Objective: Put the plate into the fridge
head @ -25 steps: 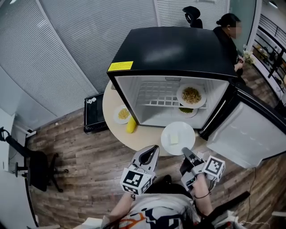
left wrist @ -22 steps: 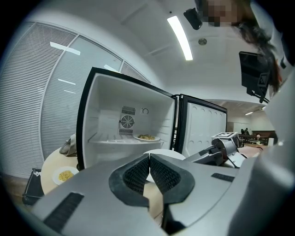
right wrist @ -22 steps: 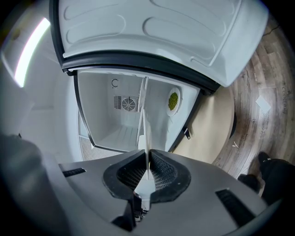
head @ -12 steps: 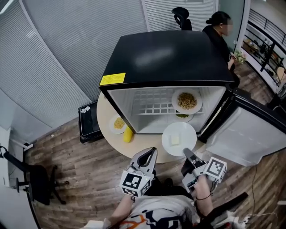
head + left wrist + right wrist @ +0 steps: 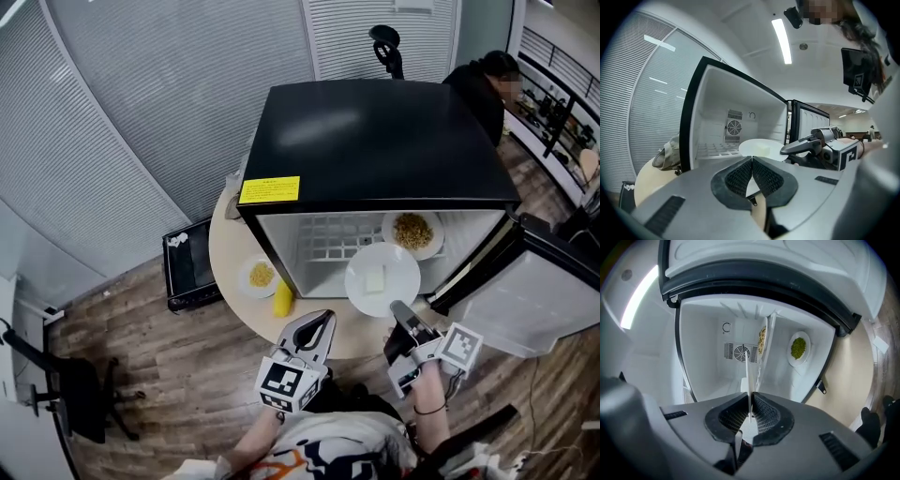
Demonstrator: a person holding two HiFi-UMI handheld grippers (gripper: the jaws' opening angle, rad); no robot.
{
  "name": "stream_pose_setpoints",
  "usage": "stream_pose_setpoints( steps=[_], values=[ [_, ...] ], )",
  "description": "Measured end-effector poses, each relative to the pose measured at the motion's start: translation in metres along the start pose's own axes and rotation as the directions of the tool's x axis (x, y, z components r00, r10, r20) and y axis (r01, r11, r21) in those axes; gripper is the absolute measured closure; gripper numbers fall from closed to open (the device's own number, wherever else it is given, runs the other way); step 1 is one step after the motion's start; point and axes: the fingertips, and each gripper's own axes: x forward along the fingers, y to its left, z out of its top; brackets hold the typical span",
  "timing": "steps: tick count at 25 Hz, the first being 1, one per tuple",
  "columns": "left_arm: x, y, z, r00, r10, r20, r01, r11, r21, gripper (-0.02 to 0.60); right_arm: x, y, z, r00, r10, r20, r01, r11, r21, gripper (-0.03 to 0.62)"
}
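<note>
A white plate (image 5: 382, 279) with a pale yellow block on it hangs level at the mouth of the open black-topped fridge (image 5: 375, 141). My right gripper (image 5: 401, 314) is shut on the plate's near rim. In the right gripper view the plate (image 5: 748, 376) shows edge-on, running from the right gripper (image 5: 750, 414) into the white interior. My left gripper (image 5: 319, 323) floats to the plate's left, shut and empty. In the left gripper view the left gripper (image 5: 752, 159) has its pads closed together, with the plate (image 5: 761, 148) ahead and to the right.
A plate of noodles (image 5: 412, 232) sits on the wire shelf; a plate of green food (image 5: 798, 348) lies below it. The fridge door (image 5: 534, 300) stands open at right. The round table (image 5: 230, 244) holds a small plate (image 5: 261, 276) and a yellow item (image 5: 282, 299). A person (image 5: 487, 84) stands behind.
Both grippers have moved forward toward the fridge. The plate has risen and gone from over the table's edge to the fridge opening, now covering the lower green plate in the head view.
</note>
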Motion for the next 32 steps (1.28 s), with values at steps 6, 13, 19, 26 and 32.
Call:
stream_pose_setpoints(
  steps=[6, 13, 19, 26, 32],
  values=[
    [-0.002, 0.024, 0.005, 1.0, -0.028, 0.009, 0.028, 1.0, 0.009, 0.571, 0.04, 0.006, -0.006, 1.0, -0.003, 0.007, 0.003, 1.0, 0.004, 0.568],
    [-0.001, 0.048, 0.008, 0.998, -0.061, 0.014, 0.061, 0.998, -0.002, 0.571, 0.079, 0.008, -0.01, 1.0, -0.011, 0.022, 0.01, 1.0, 0.026, 0.568],
    [0.003, 0.059, 0.01, 0.995, -0.094, 0.028, 0.094, 0.995, -0.013, 0.571, 0.102, 0.007, -0.007, 0.998, -0.053, 0.042, 0.053, 0.999, 0.002, 0.567],
    [0.008, 0.066, 0.015, 0.992, -0.118, 0.047, 0.119, 0.993, -0.02, 0.571, 0.119, 0.013, -0.004, 0.992, -0.104, 0.07, 0.111, 0.988, -0.103, 0.565],
    [0.008, 0.068, 0.017, 0.991, -0.123, 0.058, 0.125, 0.992, -0.025, 0.571, 0.122, 0.017, 0.003, 0.979, -0.171, 0.108, 0.192, 0.954, -0.23, 0.56]
  ],
)
